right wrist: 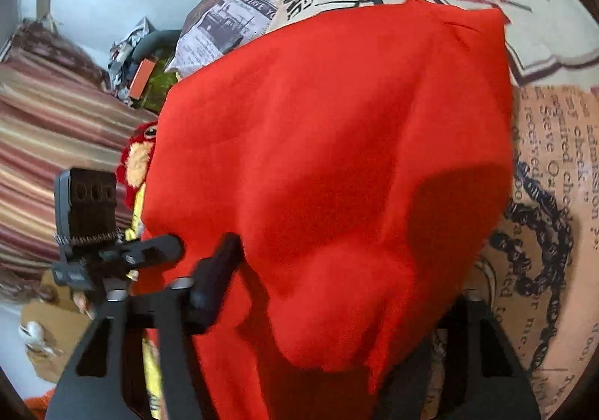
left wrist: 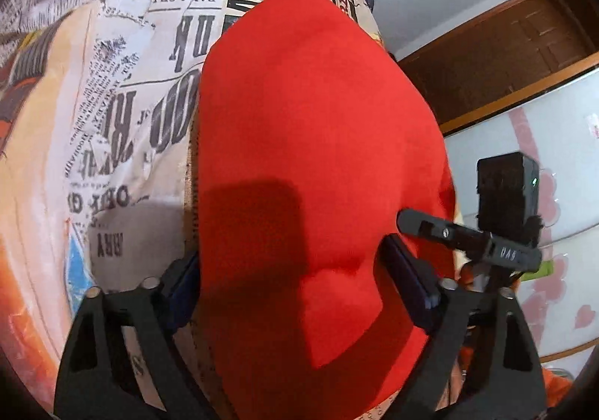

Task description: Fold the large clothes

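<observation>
Newsprint bedspread [left wrist: 123, 113] under the red garment [left wrist: 307, 143]; wooden door [left wrist: 498, 57] at 2 o'clock. Left gripper [left wrist: 295, 270] and right gripper [right wrist: 337, 292] jaws both wide, cloth between.

One red garment [left wrist: 299, 128], one printed bedcover [left wrist: 123, 113], one plush toy [right wrist: 138, 158].

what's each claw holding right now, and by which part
Both sit at the near edge of the red garment. The cloth lies between the fingers of the left claw and the right claw, but an actual pinch cannot be told.

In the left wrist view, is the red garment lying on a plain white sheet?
No: the red garment lies on a newspaper-print bedcover with large black lettering.
</observation>
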Motion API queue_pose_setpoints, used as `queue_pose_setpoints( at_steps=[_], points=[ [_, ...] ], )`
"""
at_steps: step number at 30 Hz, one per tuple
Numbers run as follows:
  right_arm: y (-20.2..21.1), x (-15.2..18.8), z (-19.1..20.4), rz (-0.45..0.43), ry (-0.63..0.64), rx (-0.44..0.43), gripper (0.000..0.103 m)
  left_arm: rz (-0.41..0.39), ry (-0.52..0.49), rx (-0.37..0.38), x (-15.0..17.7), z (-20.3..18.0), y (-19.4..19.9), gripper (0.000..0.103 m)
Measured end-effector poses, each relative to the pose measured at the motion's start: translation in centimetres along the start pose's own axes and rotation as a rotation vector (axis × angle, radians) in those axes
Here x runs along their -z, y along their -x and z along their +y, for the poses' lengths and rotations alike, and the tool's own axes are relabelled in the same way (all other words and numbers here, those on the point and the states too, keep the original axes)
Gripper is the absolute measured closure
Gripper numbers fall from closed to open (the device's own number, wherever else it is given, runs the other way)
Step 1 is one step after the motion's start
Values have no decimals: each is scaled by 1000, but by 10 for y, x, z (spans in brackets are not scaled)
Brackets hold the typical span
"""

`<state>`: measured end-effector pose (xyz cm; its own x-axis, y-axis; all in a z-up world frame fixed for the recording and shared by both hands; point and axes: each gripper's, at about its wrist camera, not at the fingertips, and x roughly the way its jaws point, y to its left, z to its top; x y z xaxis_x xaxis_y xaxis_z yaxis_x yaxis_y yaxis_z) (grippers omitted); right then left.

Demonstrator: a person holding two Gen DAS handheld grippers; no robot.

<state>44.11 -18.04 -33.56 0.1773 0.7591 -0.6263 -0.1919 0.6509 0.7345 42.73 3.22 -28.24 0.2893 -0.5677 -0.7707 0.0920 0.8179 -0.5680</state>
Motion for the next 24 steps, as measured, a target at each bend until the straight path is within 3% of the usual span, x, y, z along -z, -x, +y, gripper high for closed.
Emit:
queue_pose_setpoints(
  at_steps=[2, 4, 9, 19, 24],
  points=[
    [3, 0, 0, 15, -24, -39, 75, -15, -19, -15, 5, -5, 6, 31],
    [10, 2, 7, 5, -16, -38, 79, -30, -35, -8, 7, -11, 13, 51],
    [17, 4, 48, -23, 40, -10, 83, -94, -105, -33, 16, -33, 51, 70],
    [10, -16, 135, -78, 130, -21, 84, -252, -101, -15, 15, -10, 153, 72],
    [-17, -37, 174, -73, 189, -18, 84, -311, -62, -28, 3, 28, 185, 72]
  ],
)
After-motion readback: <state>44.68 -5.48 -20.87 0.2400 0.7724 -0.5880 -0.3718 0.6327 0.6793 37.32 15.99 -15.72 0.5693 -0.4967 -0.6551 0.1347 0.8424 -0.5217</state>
